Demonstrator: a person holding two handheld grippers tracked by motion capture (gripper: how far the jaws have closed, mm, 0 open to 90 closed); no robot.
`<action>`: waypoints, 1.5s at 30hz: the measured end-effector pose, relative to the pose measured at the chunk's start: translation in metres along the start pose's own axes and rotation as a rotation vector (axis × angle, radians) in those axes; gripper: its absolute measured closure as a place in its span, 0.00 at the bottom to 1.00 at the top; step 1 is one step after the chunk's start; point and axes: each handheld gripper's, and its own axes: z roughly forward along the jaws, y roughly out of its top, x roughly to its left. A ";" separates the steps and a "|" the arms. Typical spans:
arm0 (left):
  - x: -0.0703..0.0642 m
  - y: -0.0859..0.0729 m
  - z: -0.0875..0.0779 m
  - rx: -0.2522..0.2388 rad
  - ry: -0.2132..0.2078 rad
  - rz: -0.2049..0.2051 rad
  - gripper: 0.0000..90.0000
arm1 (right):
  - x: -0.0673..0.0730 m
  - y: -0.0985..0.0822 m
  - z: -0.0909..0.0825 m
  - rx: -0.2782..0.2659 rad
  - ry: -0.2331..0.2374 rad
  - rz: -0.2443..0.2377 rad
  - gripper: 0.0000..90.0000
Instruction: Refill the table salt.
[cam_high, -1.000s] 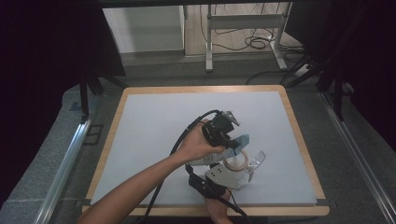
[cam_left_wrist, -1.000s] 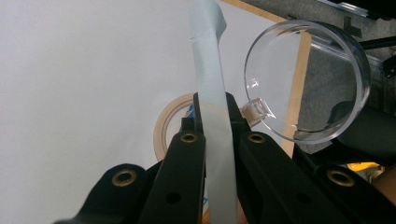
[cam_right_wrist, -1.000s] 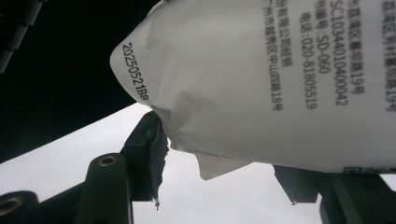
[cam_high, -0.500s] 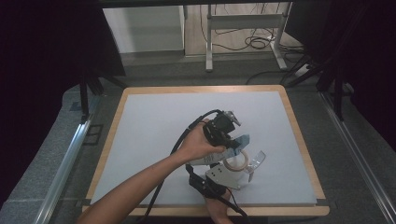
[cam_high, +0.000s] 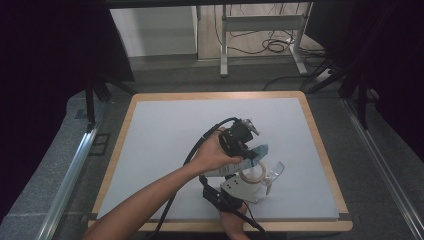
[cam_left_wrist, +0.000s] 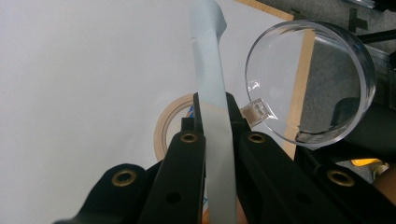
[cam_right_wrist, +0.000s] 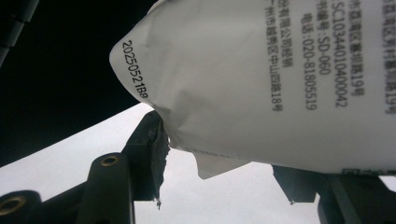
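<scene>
Nearest the table's front edge, the right gripper (cam_high: 235, 192) is kept where it was a second ago, its jaws part-way closed on a white printed packet (cam_right_wrist: 261, 84). Just beyond, the left gripper (cam_high: 245, 145) is likewise unmoved, its jaws clamped tight on a strip of pale blue tape (cam_left_wrist: 212, 93). The tape roll (cam_high: 252, 172) is seen beneath, the clear round lid (cam_left_wrist: 310, 81) beside it, on the grey mat (cam_high: 165, 130). Nothing has shifted.
</scene>
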 end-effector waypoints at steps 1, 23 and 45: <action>0.001 0.000 0.000 0.007 0.001 0.006 1.00 | 0.000 0.000 0.000 0.001 0.000 0.003 0.47; 0.000 0.002 0.002 0.015 0.004 0.012 1.00 | -0.001 0.000 0.001 -0.003 -0.008 0.009 0.49; -0.005 0.007 -0.001 0.026 0.018 0.022 1.00 | -0.002 0.005 -0.002 -0.013 -0.017 0.033 0.52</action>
